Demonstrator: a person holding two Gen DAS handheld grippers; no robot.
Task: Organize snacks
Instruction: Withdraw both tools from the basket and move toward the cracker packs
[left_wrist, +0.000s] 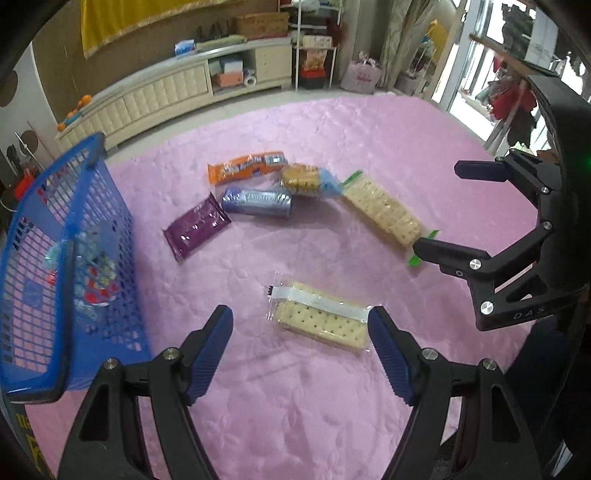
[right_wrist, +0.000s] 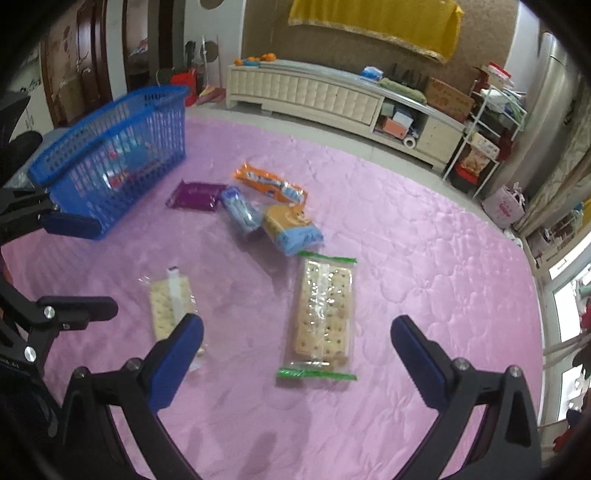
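— What are your two grippers doing?

— My left gripper (left_wrist: 300, 325) is spread wide with nothing between its pads, hanging over the pink quilt (left_wrist: 388, 140). My right gripper (right_wrist: 297, 341) is spread too, and empty.

— Where are the snacks?

— In the left wrist view, a clear cracker pack (left_wrist: 318, 318) lies just ahead of my left fingers, near the right pad. At about one o'clock from it lies the long green-ended cracker pack (left_wrist: 384, 210), with my right gripper's lower finger at its near end; I cannot tell whether they touch. At twelve sit the silver-blue roll (left_wrist: 256, 202), orange packet (left_wrist: 246, 167) and light-blue biscuit pack (left_wrist: 306, 181). The purple packet (left_wrist: 195, 226) is at eleven.

— And the basket?

— The blue basket (left_wrist: 98, 206) stands at nine o'clock on the quilt's edge, some wrapped items inside.
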